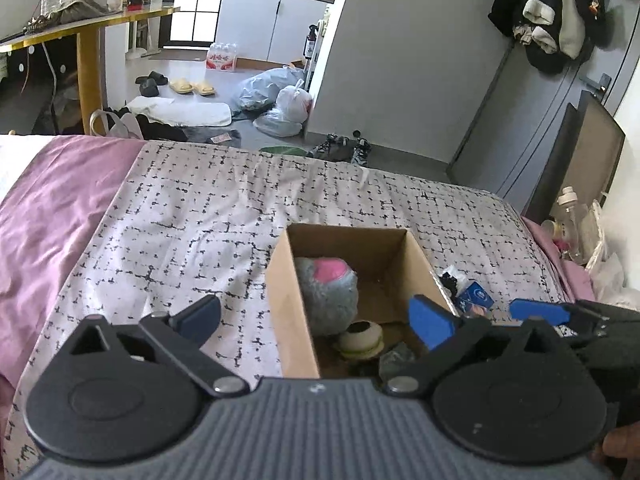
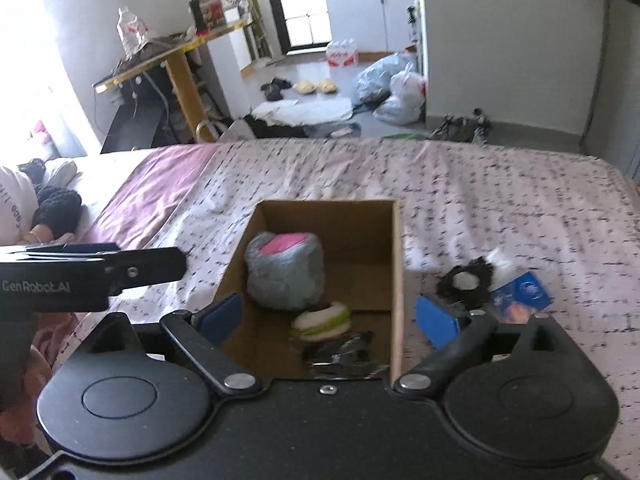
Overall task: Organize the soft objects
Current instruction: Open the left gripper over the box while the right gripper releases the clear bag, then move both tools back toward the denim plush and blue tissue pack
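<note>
An open cardboard box (image 1: 282, 276) (image 2: 398, 264) sits on the patterned bed cover. Inside lie a grey plush with a pink patch (image 1: 326, 286) (image 2: 286, 272), a white and green soft toy (image 1: 362, 340) (image 2: 322, 322) and a dark crumpled piece (image 2: 344, 354). My left gripper (image 1: 316, 318) is open and empty, hovering over the box's near left wall. My right gripper (image 2: 330, 314) is open and empty over the box's near end; its blue finger (image 1: 538, 310) shows in the left wrist view. A black and white fluffy item (image 2: 466, 280) (image 1: 452, 276) and a blue packet (image 2: 520, 294) (image 1: 476, 296) lie right of the box.
The bed cover (image 1: 200, 216) reaches a far edge with floor clutter beyond: bags (image 1: 280, 96), slippers, shoes. A purple sheet (image 1: 52, 200) lies left. A yellow table (image 1: 88, 32) stands far left. Bottles and bags (image 1: 576, 224) sit at the bed's right edge.
</note>
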A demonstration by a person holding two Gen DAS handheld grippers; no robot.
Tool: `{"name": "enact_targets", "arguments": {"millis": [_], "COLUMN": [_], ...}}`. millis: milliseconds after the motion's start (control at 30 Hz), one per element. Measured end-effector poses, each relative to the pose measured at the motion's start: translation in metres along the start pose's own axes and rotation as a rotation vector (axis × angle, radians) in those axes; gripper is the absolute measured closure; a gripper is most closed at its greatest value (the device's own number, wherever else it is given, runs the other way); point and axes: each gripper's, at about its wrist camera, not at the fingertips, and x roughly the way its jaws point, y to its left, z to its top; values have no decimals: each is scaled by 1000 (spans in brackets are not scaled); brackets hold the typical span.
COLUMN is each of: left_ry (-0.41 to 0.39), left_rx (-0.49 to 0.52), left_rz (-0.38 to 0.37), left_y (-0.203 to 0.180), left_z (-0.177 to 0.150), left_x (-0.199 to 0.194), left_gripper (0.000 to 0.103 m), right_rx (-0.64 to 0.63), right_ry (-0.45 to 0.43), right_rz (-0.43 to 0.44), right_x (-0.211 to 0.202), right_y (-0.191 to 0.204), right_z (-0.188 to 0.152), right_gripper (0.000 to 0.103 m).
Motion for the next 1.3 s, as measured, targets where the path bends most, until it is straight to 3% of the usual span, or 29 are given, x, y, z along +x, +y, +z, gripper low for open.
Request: {"name": "enact_targets", "arguments": {"millis": [233, 467, 700, 933, 1033, 1300], "left_ry": [9, 22, -3, -70, -50, 18], "left_rx": [12, 20, 39, 51, 135, 190], "left_rz": [-68, -54, -21, -61, -25, -81], "left_y": [-16, -34, -48, -67, -83, -123], "left_z": [-7, -7, -1, 3, 5, 12], "left_x": [-3, -3, -3, -5, 0, 16], "left_gripper": [3, 0, 0, 0, 0, 0], "right_rx": [69, 98, 103, 110, 130, 166], "right_ry": [-30, -47, -92, -118, -113, -135], "right_rz": [-73, -108, -109, -121, -132, -147], "right_x": [-16, -33, -48, -60, -61, -66], "right_y": [-38, -62, -82, -104, -117, -144], "right_z": [-17, -33, -43, -50, -52, -55], "right_gripper": [9, 5, 0, 0, 0, 0]}}
